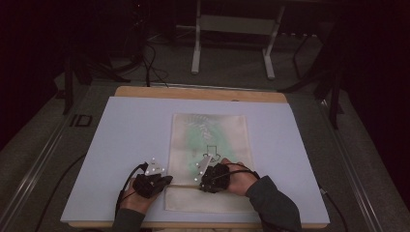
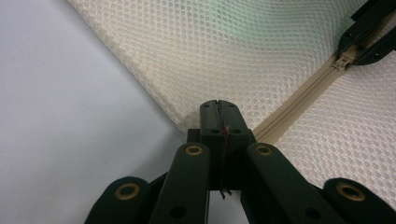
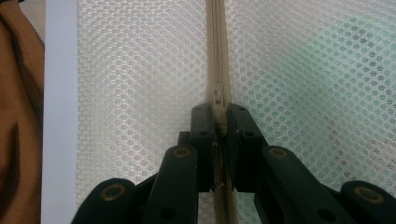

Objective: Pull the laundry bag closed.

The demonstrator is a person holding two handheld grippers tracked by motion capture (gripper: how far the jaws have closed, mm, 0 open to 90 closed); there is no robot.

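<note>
Nearest to the person, along the table's front edge, two forearms come in, each hand wrapped round a black gripper. Left gripper (image 1: pixel 162 180) sits at the left border of the mesh bag (image 1: pixel 211 133), low on the bag where the zipper line (image 1: pixel 186 185) runs across it. In the left gripper view its jaws are pressed tight together, clenched on the very edge of the bag's cream netting just where the zipper tape (image 2: pixel 299 100) meets the border; only a sliver of fabric lies between the pads. To its left lies bare pale mat (image 2: pixel 70 116), with plenty of free room.

Just beside it, further along the same zipper, the right gripper (image 1: pixel 199 175) lies over the bag. The right gripper view shows its jaws closed on the zipper slider (image 3: pixel 219 105), the tan pull pinched between the two black pads and the zipper (image 3: pixel 215 42) running straight on from them. A strip of mat (image 3: pixel 60 93) and the wooden table edge (image 3: pixel 18 116) show past the bag's side.

Beyond the grippers the bag stretches flat up the middle of the mat, a greenish item showing faintly through the netting. Wide margins of the mat (image 1: pixel 130 125) lie open on both sides and beyond the bag's far end, up to the wooden strip (image 1: pixel 200 94) at the table's far edge. Farther off stands a white frame (image 1: pixel 232 38) on the dark floor.
</note>
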